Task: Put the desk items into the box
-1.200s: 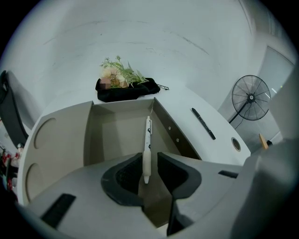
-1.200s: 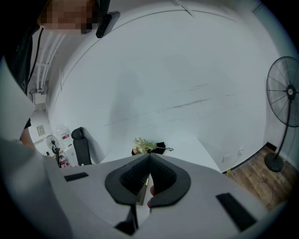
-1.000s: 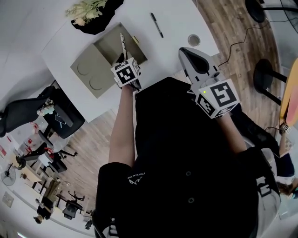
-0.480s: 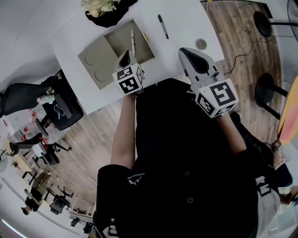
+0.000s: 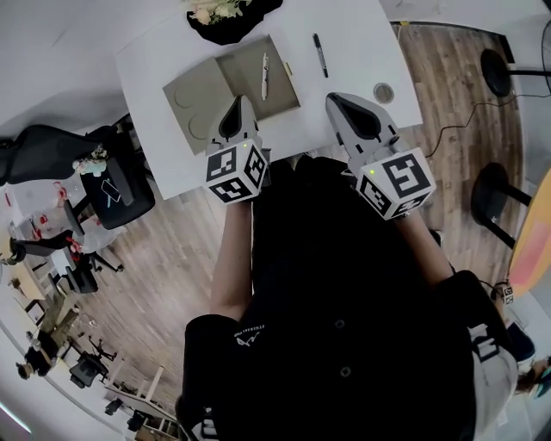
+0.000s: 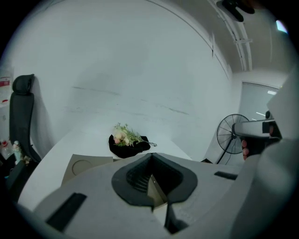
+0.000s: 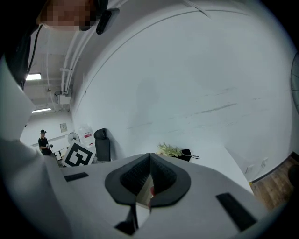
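My left gripper (image 5: 240, 102), right gripper (image 5: 336, 100) over tabletop (image 5: 353, 34) near edge, jaws pressed together, empty. White pen (image 5: 264, 76) inside box (image 5: 245, 77); black pen (image 5: 320, 54) and round thing (image 5: 383, 93), too small to identify, lie outside. Flowers (image 5: 215, 9) cut off.

A white rectangular surface (image 5: 357, 34) carries four things. An open, shallow tan cardboard box (image 5: 241, 77) rests near the middle. Its flat lid (image 5: 194, 99), pressed with two round impressions, is folded out to the left, toward the surface's left edge. A slim white pen (image 5: 264, 76) lies lengthwise inside the box. Just right of the box, a black marker pen (image 5: 319, 54) lies on the bare top, apart from the box wall. Near the front right corner sits a small round grey disc (image 5: 383, 92). At the far edge, a black cloth bundle topped with pale flowers (image 5: 225, 10) sits just beyond the box.
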`<state>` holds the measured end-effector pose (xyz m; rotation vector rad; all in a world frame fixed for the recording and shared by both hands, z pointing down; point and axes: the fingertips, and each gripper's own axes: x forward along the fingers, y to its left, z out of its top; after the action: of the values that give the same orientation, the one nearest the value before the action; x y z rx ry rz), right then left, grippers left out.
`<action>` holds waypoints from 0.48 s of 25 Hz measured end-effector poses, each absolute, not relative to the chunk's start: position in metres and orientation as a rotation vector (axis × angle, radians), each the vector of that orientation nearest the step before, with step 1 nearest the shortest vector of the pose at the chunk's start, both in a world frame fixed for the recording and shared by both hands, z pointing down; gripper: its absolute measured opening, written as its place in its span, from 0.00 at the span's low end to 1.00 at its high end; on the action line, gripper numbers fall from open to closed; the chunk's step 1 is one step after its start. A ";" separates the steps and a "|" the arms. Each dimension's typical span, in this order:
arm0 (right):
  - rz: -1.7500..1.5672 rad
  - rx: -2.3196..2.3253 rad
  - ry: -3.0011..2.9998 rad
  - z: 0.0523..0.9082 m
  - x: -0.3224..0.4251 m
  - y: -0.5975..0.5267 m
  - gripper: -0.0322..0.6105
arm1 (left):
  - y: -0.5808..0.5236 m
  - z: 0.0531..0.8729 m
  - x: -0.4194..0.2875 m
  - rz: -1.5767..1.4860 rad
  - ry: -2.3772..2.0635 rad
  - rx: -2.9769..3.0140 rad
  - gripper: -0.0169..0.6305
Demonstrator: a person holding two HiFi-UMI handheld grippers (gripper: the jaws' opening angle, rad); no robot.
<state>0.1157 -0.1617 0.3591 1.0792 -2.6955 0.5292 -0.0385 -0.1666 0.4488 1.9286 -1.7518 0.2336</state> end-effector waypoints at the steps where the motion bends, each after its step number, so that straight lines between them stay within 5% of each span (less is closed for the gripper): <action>1: 0.524 1.062 -2.707 0.358 0.111 -0.160 0.05 | -0.161 0.441 -0.042 0.213 -1.768 1.928 0.04; 12: 0.466 0.904 -2.792 0.341 0.067 -0.145 0.05 | -0.098 0.362 -0.075 0.098 -1.967 1.986 0.04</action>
<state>0.0669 -0.1453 0.3412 0.9035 -2.7917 0.4663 -0.0748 -0.0975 0.3621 1.9860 -1.9675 0.0979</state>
